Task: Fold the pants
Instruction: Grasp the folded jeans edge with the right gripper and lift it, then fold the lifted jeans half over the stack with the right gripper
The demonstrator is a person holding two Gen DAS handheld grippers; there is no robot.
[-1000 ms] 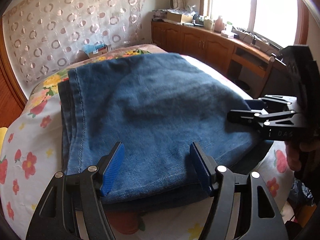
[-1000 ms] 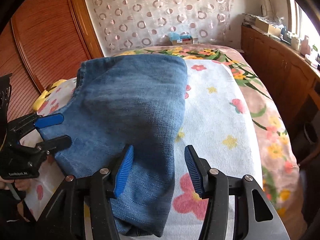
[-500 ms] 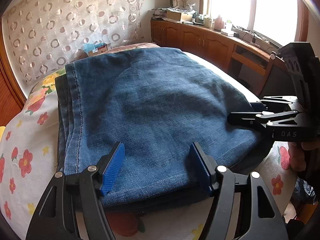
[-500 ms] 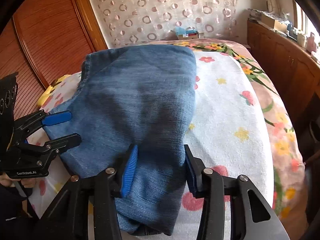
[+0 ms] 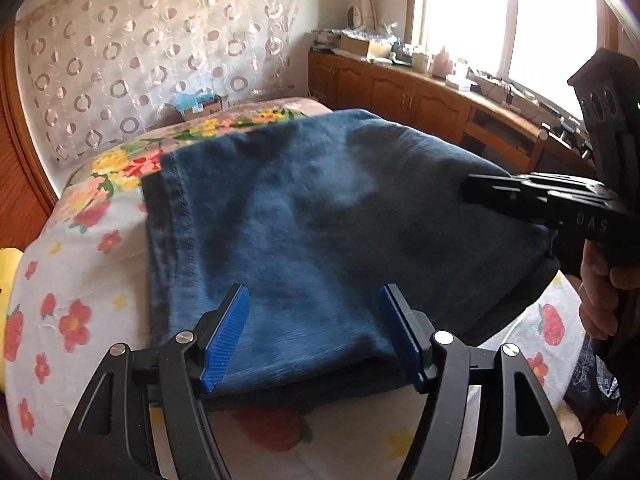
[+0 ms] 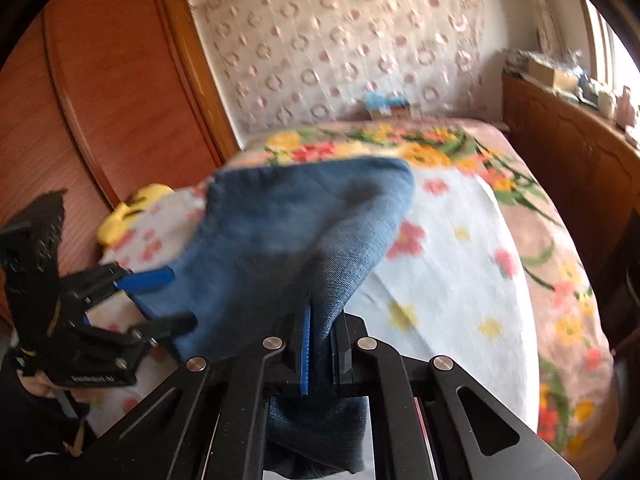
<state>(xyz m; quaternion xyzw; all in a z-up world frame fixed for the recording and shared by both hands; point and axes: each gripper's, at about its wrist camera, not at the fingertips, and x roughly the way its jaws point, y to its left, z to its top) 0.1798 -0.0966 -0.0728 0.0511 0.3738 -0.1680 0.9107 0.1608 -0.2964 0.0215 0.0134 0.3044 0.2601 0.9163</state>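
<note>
On floral bed (image 5: pixel 80 312) | right gripper (image 6: pixel 320 344) now clenched on jeans (image 5: pixel 320 220), previously spread | left gripper (image 5: pixel 312 332) unchanged, released, straddling jeans edge

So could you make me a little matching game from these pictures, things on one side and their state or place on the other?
Things:
1. left gripper
2. right gripper
3. jeans
4. yellow plush toy

States:
a. at the bed's far left edge
b. jaws shut on denim
c. folded on the flowered sheet
d. jaws open, denim edge between them

Pairs: 1-d, 2-b, 3-c, 4-a
</note>
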